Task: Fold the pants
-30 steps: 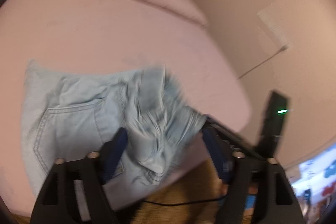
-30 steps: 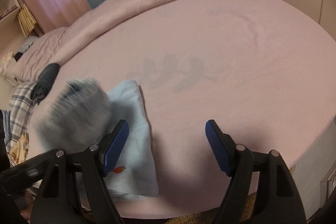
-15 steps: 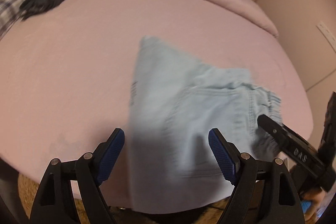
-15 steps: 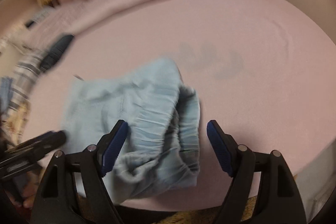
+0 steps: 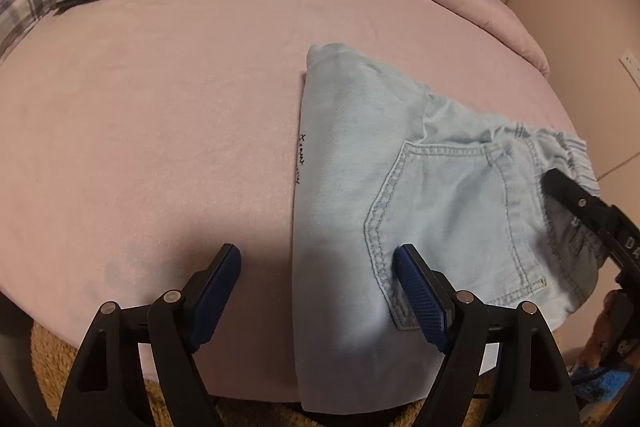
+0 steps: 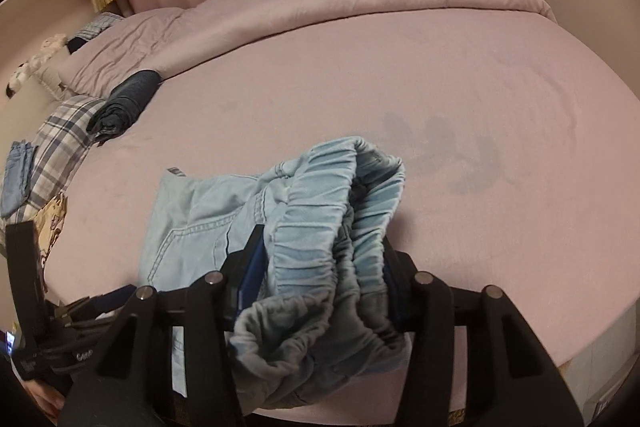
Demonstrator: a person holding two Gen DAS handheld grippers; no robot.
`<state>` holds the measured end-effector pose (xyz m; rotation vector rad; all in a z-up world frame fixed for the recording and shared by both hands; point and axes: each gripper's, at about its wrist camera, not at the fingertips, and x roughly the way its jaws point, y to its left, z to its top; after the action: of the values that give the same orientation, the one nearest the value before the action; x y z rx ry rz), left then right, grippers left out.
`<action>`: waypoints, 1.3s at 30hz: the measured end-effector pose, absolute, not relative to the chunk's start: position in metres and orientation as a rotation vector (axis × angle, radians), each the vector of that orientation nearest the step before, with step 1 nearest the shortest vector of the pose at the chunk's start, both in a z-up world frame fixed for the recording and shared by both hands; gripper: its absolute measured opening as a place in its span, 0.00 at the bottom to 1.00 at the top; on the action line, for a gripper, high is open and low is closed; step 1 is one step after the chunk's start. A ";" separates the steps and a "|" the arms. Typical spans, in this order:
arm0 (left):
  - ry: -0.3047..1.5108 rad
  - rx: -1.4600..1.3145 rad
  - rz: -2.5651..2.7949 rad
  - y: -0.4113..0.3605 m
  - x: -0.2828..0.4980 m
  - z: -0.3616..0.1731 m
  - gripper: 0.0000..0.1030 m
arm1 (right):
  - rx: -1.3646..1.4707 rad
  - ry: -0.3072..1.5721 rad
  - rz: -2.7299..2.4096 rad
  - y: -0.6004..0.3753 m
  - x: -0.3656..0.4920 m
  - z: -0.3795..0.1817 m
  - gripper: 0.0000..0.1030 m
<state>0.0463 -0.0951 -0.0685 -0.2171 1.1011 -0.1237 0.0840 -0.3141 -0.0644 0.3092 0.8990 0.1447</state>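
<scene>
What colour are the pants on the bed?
Light blue denim pants; clearest in the left wrist view.

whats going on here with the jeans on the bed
A person with a gripper in each hand is folding light blue jeans on a pink bed. The right gripper is closing around the bunched elastic waistband. The left gripper hovers open over the jeans' folded edge, holding nothing.

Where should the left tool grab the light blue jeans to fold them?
Probably the long straight side edge of the light blue denim pants, nearest the open left tool. That edge lies flat on the pink bed sheet, so come from above, one finger either side. The right tool is closing around the bunched elastic waistband.
</scene>
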 end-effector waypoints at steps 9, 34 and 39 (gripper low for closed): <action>1.084 -0.212 -0.124 -0.091 0.043 -0.067 0.75 | 0.253 0.912 0.111 -0.317 0.083 -0.073 0.57; 0.989 -0.247 -0.159 -0.077 0.031 -0.046 0.66 | 0.162 0.738 0.182 -0.299 0.099 -0.035 0.37; 1.008 -0.186 -0.105 -0.081 0.036 -0.060 0.66 | 0.160 0.855 0.128 -0.303 0.122 -0.071 0.44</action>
<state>0.0361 -0.0811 -0.0601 -0.1857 1.0085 -0.1047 0.1222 -0.3028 -0.0713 0.1596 0.8555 0.1282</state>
